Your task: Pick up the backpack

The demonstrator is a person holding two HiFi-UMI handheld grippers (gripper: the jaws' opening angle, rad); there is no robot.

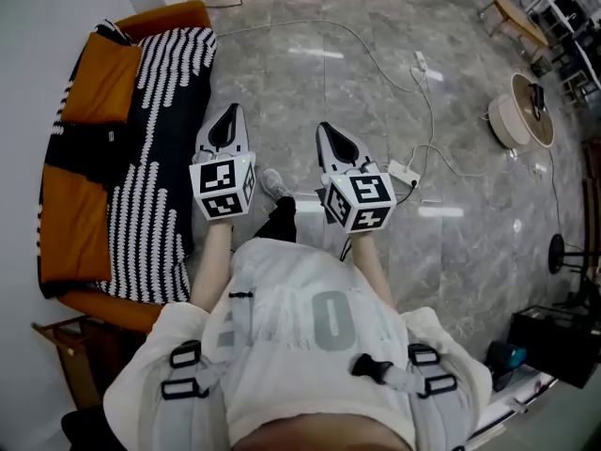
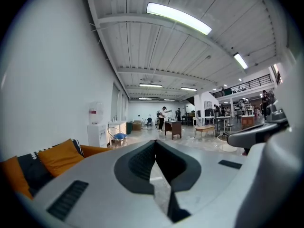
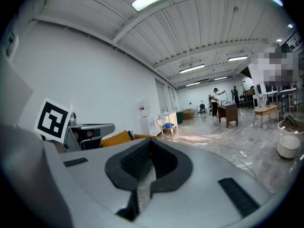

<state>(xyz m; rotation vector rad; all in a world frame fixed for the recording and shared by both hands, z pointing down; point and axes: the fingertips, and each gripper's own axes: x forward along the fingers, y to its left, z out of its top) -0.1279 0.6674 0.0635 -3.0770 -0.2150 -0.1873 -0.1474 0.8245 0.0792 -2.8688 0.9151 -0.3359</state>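
In the head view I see no backpack body. Grey straps [image 1: 188, 372] with black buckles lie over the person's cream top at both shoulders. My left gripper [image 1: 231, 113] is held out level over the floor, right beside the sofa's edge, its jaws shut with nothing between them. My right gripper [image 1: 325, 130] is held out next to it, also shut and empty. In the left gripper view the closed jaws of my left gripper [image 2: 155, 142] point down a long hall. In the right gripper view the closed jaws of my right gripper [image 3: 151, 141] point the same way.
An orange sofa [image 1: 80, 228] with an orange cushion [image 1: 101, 78] and a black-and-white striped blanket [image 1: 155, 158] stands at the left. A power strip [image 1: 402, 172] and white cables lie on the grey floor. A round white appliance [image 1: 522, 113] stands at the right, a black case [image 1: 556, 344] lower right.
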